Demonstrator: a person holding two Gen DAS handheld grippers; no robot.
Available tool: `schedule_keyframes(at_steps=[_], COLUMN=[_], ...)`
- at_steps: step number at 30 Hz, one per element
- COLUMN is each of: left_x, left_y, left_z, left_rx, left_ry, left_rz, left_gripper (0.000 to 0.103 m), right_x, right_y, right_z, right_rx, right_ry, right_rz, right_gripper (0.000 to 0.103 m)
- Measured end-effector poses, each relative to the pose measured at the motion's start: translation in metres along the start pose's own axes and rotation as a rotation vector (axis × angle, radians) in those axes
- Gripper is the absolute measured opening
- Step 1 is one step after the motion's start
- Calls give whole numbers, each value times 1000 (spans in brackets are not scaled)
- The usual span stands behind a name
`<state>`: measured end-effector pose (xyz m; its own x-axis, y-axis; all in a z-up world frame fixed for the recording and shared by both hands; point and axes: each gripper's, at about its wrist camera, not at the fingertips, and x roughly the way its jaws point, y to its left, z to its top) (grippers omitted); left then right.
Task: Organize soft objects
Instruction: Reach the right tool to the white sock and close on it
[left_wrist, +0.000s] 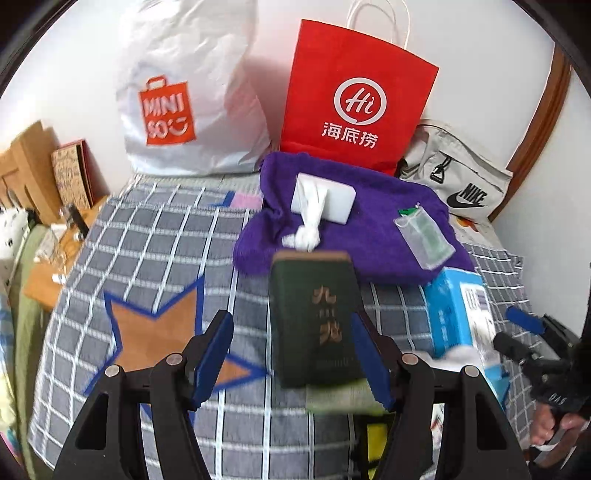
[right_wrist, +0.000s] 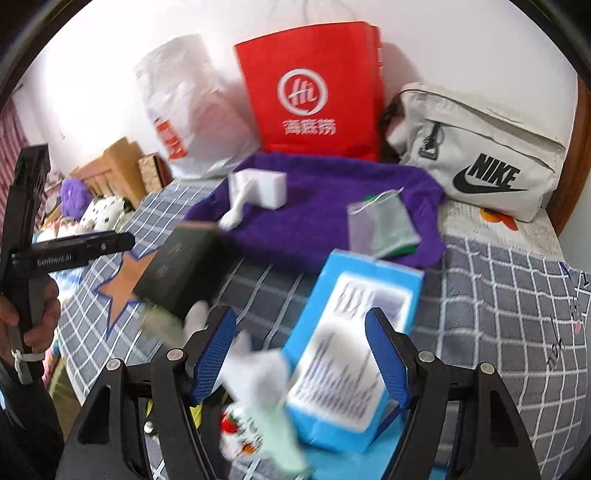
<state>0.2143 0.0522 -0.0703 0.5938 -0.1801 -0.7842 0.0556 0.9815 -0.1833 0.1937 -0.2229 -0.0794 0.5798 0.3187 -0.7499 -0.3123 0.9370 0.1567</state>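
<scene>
Two packs up front, both your grippers spread wide over the checked bedspread (left_wrist: 155, 236).

Your left gripper (left_wrist: 291, 354) has its jaws apart, the dark green tissue pack (left_wrist: 314, 317) between them, near the right pad; contact unclear. Behind it, the purple towel (left_wrist: 351, 229) carries a white sponge (left_wrist: 325, 201) and a small mesh pouch (left_wrist: 423, 238). Your right gripper (right_wrist: 301, 354) is open too, the blue tissue pack (right_wrist: 351, 343) between its pads.

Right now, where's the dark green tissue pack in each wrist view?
Left wrist: dark green tissue pack sits centre frame, between the left gripper's open fingers.
Right wrist: dark green tissue pack sits left of centre, beyond the right gripper.
Shared landmark: the purple towel just behind it.
</scene>
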Motion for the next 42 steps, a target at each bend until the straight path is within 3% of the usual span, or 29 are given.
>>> schedule_keyframes(at_steps=[5,9,11,14,16,18,24,34,42], left_x=[-5,-1,-1,1,4,8,17,38,51], left_y=[13,20,22,19,12,4,-14,-33,-42], left_z=[-29,-52,-59,-68,-72,-72,-70,-70,-67], left_rx=[-40,-50,-56,-46,-26,-23,-26,6,-15], left_ry=[1,17,21,22,22,22,31,39,49], left_rz=[-30,-26,-41,-73,-87,-96,-178,-175,-159], left_gripper=[64,64,64,64,65,72,79,79,79], right_x=[6,21,29,28,27,23,-9,-63,-48], right_y=[20,33,37,43,43,40,30,1,-32], right_z=[-21,-31,-36,-40,-41,-43,-52,-96,-125], right_rx=[-40,-96,-114,-162,-167,-159,-113,-78,6], right_ry=[35,75,92,57,44,39,-5,-9,64], right_rz=[6,-66,-111,-155,-170,-140,-59,-47,-98], right_gripper=[73,72,67,47,25,11,10,10,10])
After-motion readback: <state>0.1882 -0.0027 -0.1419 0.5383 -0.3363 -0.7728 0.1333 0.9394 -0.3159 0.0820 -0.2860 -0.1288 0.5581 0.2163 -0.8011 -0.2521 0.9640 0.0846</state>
